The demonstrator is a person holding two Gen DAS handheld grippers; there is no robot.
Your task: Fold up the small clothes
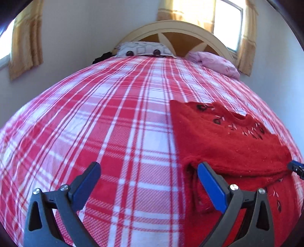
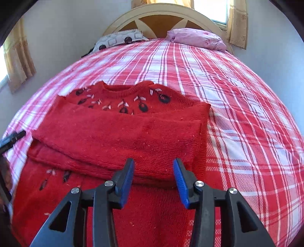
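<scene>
Lying flat, fuzzy red knit sweater point(image 2: 117, 133) (sleeves folded), plaid blanket point(image 2: 237, 95)

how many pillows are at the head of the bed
2. A white pillow with dark circle print lies at the left by the arched wooden headboard; a crumpled pink pillow lies at the right. More could be hidden behind them.

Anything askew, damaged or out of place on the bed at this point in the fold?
Nothing stands out. The red sweater lies on the plaid blanket with both sleeves folded across its chest, roughly straight. Both pillows sit at the headboard. The pale flecks on the knit look like embroidery and lint, not damage.
</scene>
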